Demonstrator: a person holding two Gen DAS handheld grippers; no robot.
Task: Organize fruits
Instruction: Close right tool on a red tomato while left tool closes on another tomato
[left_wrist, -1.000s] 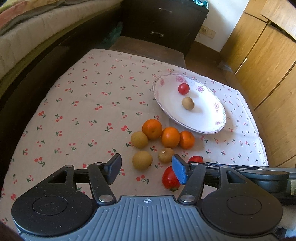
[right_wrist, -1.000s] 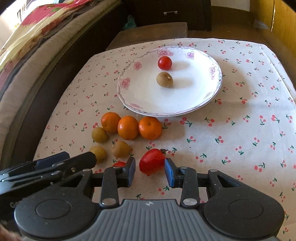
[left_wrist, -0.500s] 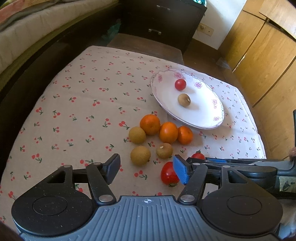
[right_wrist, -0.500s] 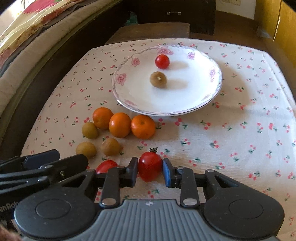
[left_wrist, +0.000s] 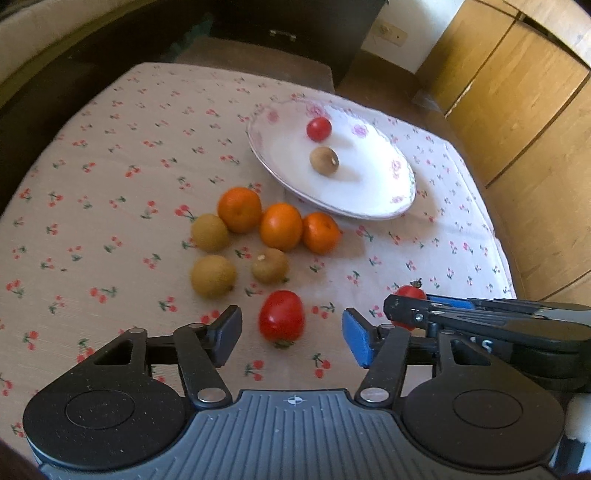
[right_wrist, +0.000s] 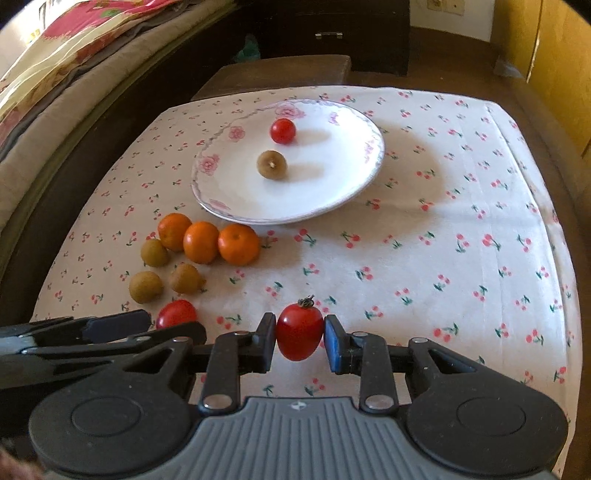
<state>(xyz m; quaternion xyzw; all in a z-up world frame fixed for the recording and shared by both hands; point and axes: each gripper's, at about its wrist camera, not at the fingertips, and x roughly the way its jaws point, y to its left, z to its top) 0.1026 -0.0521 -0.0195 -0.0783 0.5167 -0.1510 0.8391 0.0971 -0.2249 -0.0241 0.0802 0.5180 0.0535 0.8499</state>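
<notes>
My right gripper (right_wrist: 300, 341) is shut on a red tomato (right_wrist: 299, 331) and holds it just above the cloth. My left gripper (left_wrist: 291, 332) is open, its jaws either side of a second red tomato (left_wrist: 281, 314) that lies on the cloth. The white flowered plate (right_wrist: 332, 192) holds a small cherry tomato (right_wrist: 282, 130) and a brown longan (right_wrist: 272, 164). Three oranges (right_wrist: 208, 240) and three brown longans (right_wrist: 166, 275) lie in a cluster in front of the plate. The right gripper shows in the left wrist view (left_wrist: 406, 306).
The table has a white cherry-print cloth (right_wrist: 443, 240). A bed (right_wrist: 55, 74) runs along the left. A dark drawer cabinet (right_wrist: 332, 33) stands behind the table. Wooden cupboards (left_wrist: 517, 110) are at the right.
My right gripper closed on the tomato and lifted it slightly. My left gripper moved right and forward, so the second tomato now sits between its open jaws.
</notes>
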